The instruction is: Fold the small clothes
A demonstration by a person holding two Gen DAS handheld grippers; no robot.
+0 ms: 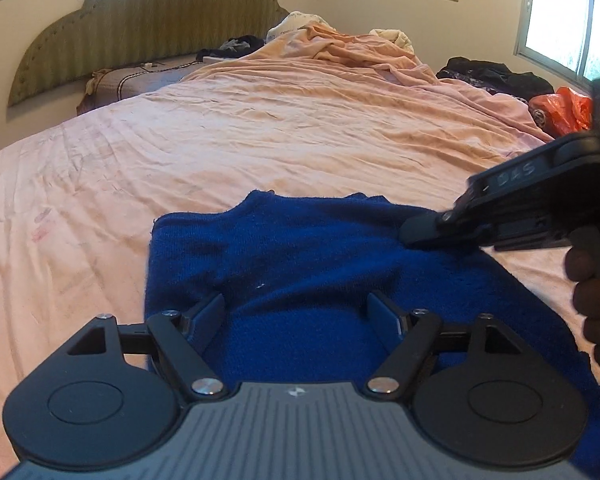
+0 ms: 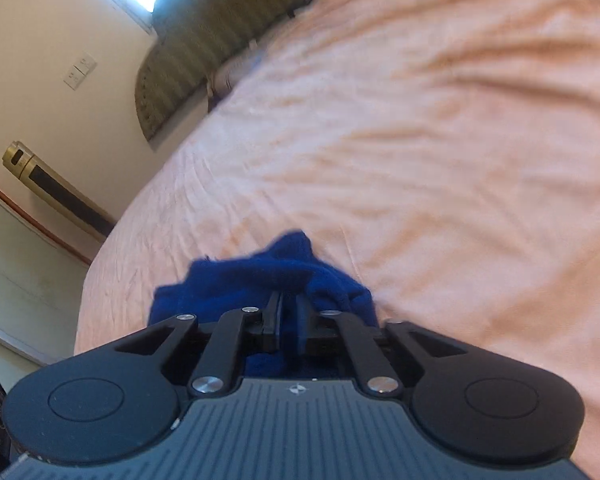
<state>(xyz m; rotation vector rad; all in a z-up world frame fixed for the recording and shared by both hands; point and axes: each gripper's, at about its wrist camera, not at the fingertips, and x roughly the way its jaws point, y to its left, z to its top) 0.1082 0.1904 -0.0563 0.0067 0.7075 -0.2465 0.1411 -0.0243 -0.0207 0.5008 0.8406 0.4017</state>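
Blue knit garment (image 1: 300,256) on pink bedsheet (image 1: 220,140), left gripper (image 1: 300,312) jaws spread above it, right gripper (image 2: 288,304) jaws pinching its edge

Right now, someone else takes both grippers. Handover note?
Left gripper: open, fingers spread over the near part of the blue garment, holding nothing.
Right gripper: shut on a bunched fold of the blue garment at its right side.
The garment lies on the pink bedsheet, mostly flat, partly rumpled where it is pinched.
Done: garment laid out, one edge gripped.
Left: carry the gripped edge over, flatten it, finish the remaining folds. Other clothes sit at the far end of the bed.
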